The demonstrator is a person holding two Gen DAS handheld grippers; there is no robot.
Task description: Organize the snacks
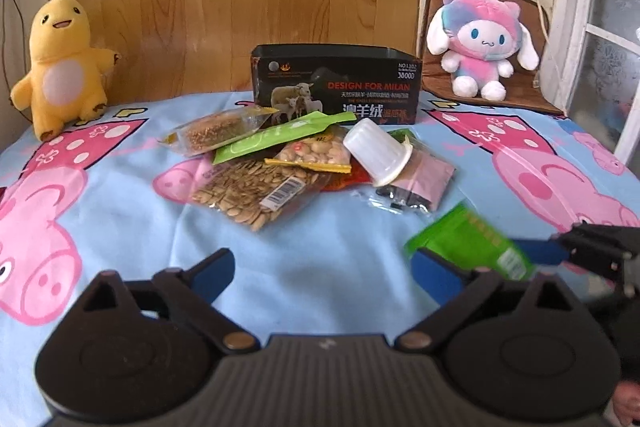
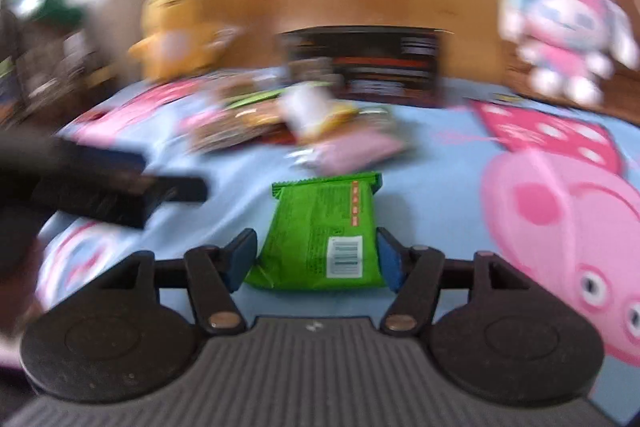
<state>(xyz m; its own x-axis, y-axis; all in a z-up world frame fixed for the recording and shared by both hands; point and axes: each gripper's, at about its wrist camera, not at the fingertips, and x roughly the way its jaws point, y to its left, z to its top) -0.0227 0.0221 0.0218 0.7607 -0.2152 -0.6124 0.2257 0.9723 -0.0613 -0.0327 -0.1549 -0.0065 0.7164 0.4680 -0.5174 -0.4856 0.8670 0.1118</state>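
The black box (image 1: 336, 83) at the back is seen side-on, so its contents can't be told. Snacks are piled (image 1: 280, 163) on the cloth (image 1: 120, 219) just before it. The left gripper (image 1: 324, 267) is spread wide, empty. A green packet (image 2: 324, 235) is pinched by the right gripper (image 2: 316, 259), near the pile.

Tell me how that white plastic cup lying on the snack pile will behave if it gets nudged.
The white plastic cup lies tipped on its side across loose packets, so it would probably roll or slide off. Its tapered shape suggests it would roll in a curve. It looks thin-walled and likely light, so a firm squeeze might dent it.
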